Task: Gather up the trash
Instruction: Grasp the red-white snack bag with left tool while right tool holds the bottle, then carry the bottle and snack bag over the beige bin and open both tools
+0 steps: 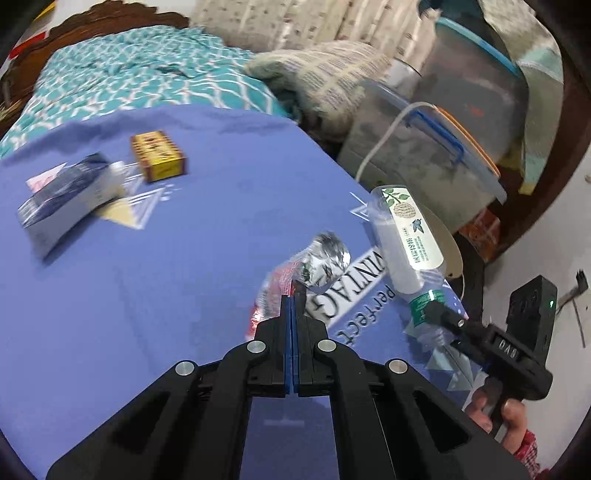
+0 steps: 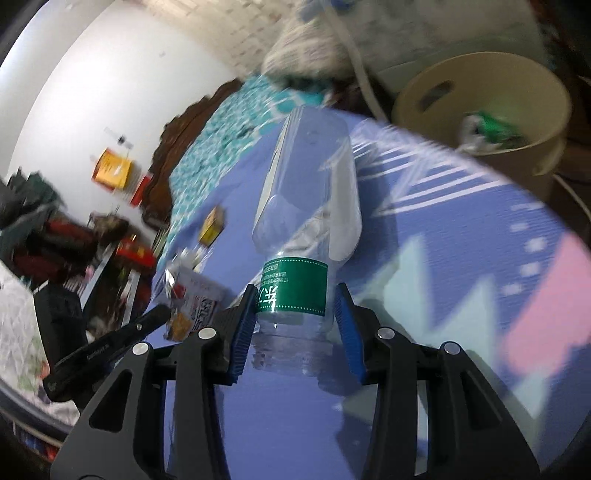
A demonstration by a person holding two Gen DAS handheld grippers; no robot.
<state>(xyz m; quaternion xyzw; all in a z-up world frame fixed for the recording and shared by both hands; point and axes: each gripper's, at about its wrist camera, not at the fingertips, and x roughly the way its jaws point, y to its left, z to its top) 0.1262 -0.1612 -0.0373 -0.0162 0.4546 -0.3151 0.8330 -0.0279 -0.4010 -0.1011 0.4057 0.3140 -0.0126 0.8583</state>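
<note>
Two boxes (image 1: 66,199) (image 1: 159,156) on blue sheet (image 1: 166,295); left gripper (image 1: 294,291) pinching one silvery crumpled wrapper (image 1: 321,264), right gripper (image 2: 295,314) clamping one clear green-labelled bottle (image 2: 306,206).

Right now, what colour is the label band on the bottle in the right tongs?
Green with white print, on the clear bottle; clearest in the right wrist view.

A lived-in bedroom in a home. Bed (image 1: 122,85) with teal patterned sheet and a carved dark wood headboard (image 1: 110,20); a purple printed blanket (image 1: 166,277) spread over it. Rumpled quilt (image 1: 325,81) and lidded plastic storage bins (image 1: 461,122) stacked at the bedside. Beige waste bucket (image 2: 491,122) beside the bed. Plain white wall (image 2: 110,74), with heaped clothes and bags (image 2: 55,236) below it.
</note>
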